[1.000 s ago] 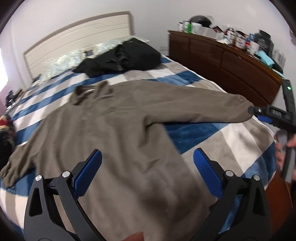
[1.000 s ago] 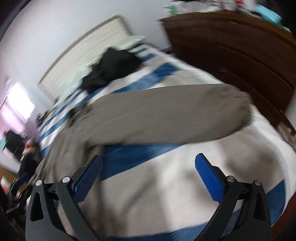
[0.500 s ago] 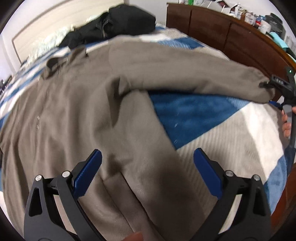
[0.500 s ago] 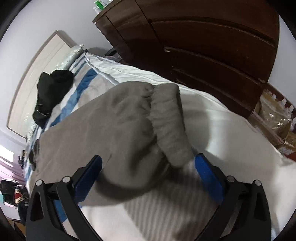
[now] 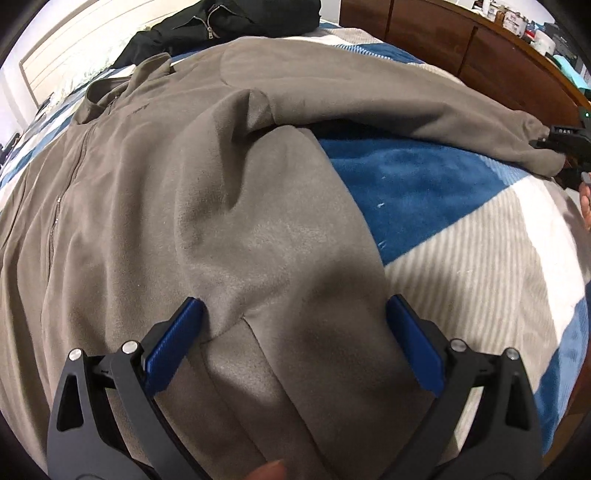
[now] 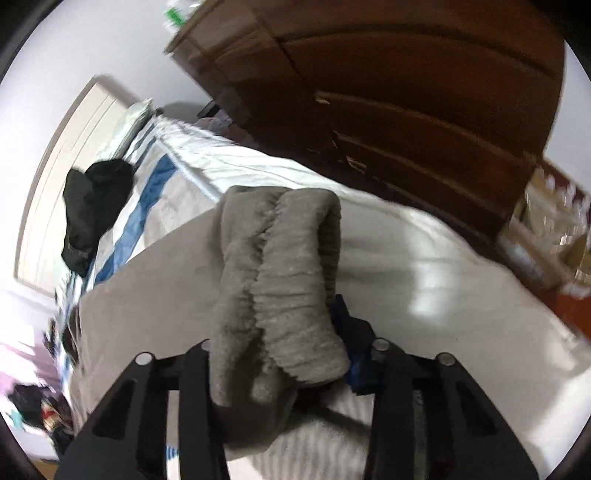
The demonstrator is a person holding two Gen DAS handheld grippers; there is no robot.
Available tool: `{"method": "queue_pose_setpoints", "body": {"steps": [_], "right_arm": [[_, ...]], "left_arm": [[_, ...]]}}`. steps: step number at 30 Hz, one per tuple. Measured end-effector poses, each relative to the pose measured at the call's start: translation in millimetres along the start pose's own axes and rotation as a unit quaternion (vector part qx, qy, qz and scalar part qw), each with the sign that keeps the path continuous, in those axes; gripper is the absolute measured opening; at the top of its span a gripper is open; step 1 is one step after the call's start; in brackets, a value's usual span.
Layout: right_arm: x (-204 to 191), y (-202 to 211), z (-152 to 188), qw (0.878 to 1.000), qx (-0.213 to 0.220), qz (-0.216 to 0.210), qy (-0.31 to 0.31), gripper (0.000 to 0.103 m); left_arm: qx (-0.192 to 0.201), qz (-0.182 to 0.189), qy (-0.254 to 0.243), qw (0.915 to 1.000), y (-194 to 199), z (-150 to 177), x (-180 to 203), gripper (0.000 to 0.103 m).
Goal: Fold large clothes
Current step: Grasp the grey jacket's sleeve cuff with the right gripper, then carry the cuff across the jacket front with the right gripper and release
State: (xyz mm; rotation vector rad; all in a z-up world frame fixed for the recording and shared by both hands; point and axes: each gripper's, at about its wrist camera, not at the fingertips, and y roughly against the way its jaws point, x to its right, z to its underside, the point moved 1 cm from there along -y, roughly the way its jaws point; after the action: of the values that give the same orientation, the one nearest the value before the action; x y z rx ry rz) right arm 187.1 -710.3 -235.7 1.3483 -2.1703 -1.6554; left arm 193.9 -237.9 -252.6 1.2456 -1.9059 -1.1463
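Note:
A large grey-brown fleece jacket [image 5: 166, 192] lies spread on the bed, zip side up, with one sleeve [image 5: 406, 107] stretched out to the right. My left gripper [image 5: 293, 306] hovers open just over the jacket's lower side panel, its blue pads [image 5: 173, 347] apart with fabric beneath them. My right gripper [image 6: 280, 317] is closing its jaws on the sleeve's ribbed cuff [image 6: 295, 273], which is bunched between them and hides the left pad. From the left wrist view the right gripper [image 5: 565, 147] sits at the sleeve's end.
The bed carries a blue, white and grey striped blanket [image 5: 424, 192]. A black jacket [image 5: 221, 22] lies near the headboard [image 6: 62, 177]. A dark wooden dresser [image 6: 406, 110] runs along the bed's right side. A person's fingers [image 5: 585, 206] show at the right edge.
The left gripper has sunk close over the jacket's lower panel. The right gripper swung to the sleeve end, and its wide jaws have closed around the cuff.

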Motion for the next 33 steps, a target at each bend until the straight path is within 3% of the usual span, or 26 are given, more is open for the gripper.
{"method": "queue_pose_setpoints", "body": {"steps": [4, 7, 11, 14, 18, 21, 26, 33], "right_arm": [[-49.5, 47.9, 0.8, 0.995, 0.05, 0.014, 0.082, 0.038], [-110.6, 87.3, 6.7, 0.983, 0.084, 0.003, 0.161, 0.038], [-207.8, 132.0, 29.0, 0.96, 0.112, -0.032, 0.254, 0.038], [-288.8, 147.4, 54.9, 0.942, 0.113, -0.059, 0.311, 0.038], [-389.4, 159.4, 104.9, 0.908, 0.113, -0.099, 0.39, 0.038], [-464.5, 153.5, 154.1, 0.884, 0.098, -0.123, 0.441, 0.038], [-549.2, 122.2, 245.6, 0.846, 0.053, -0.137, 0.512, 0.038], [-583.8, 40.9, 384.9, 0.778, -0.023, -0.085, 0.622, 0.038]], "left_arm": [[0.034, 0.008, -0.004, 0.9994, 36.1, 7.1, -13.7, 0.097], [0.049, 0.021, -0.001, 0.9985, 70.2, 28.4, -30.5, 0.097], [0.048, 0.023, 0.002, 0.9986, 100.4, 70.2, -54.3, 0.097], [0.033, 0.021, 0.021, 0.999, 101.5, 94.7, -79.1, 0.097], [0.008, 0.035, 0.052, 0.998, 91.4, 121.5, -110.2, 0.097], [0.015, 0.068, 0.041, 0.9967, 89.1, 129.1, -118.7, 0.097], [0.004, 0.09, 0.052, 0.9945, 78.4, 127.6, -123.4, 0.097], [0.027, 0.105, 0.062, 0.9922, 78.7, 135.6, -123.5, 0.097]]}}
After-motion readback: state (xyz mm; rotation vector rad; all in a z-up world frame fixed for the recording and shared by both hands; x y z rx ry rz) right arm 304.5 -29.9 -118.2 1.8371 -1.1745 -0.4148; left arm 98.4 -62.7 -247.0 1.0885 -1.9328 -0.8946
